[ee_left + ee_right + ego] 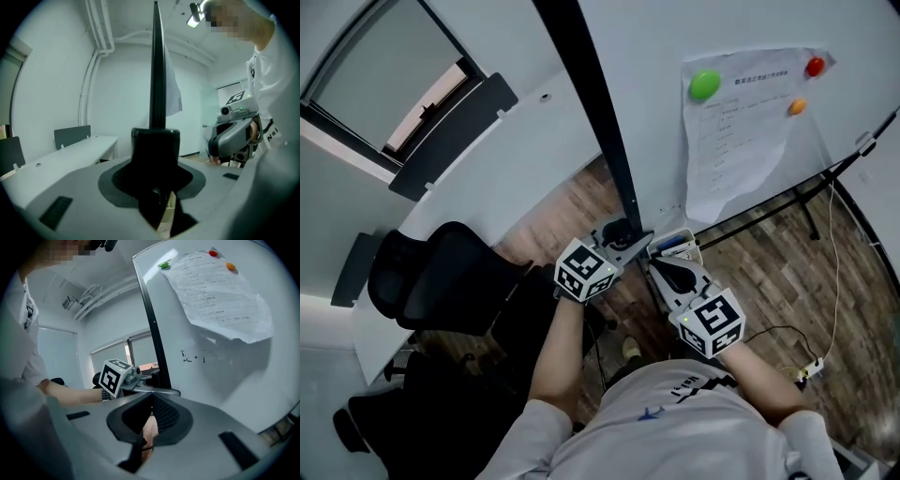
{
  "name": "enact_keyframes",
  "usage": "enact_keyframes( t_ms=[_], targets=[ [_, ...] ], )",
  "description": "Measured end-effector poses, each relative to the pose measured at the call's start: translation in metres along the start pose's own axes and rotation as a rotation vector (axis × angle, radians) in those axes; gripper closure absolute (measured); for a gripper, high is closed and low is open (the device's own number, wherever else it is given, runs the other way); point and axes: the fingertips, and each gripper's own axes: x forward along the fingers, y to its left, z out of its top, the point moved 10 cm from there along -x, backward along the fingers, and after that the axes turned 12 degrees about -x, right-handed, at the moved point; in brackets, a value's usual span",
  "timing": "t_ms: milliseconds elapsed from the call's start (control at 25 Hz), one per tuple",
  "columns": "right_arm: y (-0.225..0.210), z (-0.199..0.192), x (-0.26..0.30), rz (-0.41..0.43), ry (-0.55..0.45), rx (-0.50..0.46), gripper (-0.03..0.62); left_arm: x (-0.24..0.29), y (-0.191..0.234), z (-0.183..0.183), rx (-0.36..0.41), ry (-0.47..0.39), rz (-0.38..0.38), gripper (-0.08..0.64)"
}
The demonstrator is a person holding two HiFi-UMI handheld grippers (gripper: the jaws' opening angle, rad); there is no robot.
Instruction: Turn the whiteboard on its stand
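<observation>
Two grippers are coming together low on the whiteboard [666,103], which is standing on its stand [769,212] near the long edge of the white desk [516,178]. The left gripper [624,240] is clamping its jaws on the board's black frame edge [600,122]. In the left gripper view that edge is rising straight up from between the jaws [155,137], a grip that is probably serving as the handle for swinging the panel round. The right gripper [662,268] is pointing at the board's face just beside the left one, jaws pressed together on nothing [149,414], likely waiting to push or steady. A paper sheet [741,141] is hanging under green [705,83], red [815,67] and orange [796,107] magnets. Both forearms are reaching forward and down from the body, elbows bent and marker cubes facing up. The left is stretching further out; the right is tucking closer in.
</observation>
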Motion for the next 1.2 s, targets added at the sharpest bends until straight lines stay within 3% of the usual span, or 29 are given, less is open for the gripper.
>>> enact_keyframes(
  t_ms=[240, 680, 1200],
  targets=[
    [0.121, -0.023, 0.036, -0.111, 0.004, -0.041, 0.581, -0.089, -0.003, -0.050, 0.047, -0.055, -0.043, 0.391],
    [0.138, -0.018, 0.035, -0.175, 0.003, -0.022, 0.581, -0.092, -0.010, -0.045, 0.058, -0.004, -0.055, 0.391],
    [0.165, -0.017, 0.043, -0.174, 0.000, -0.020, 0.581, -0.117, -0.015, -0.051, 0.065, 0.005, -0.059, 0.391]
  ],
)
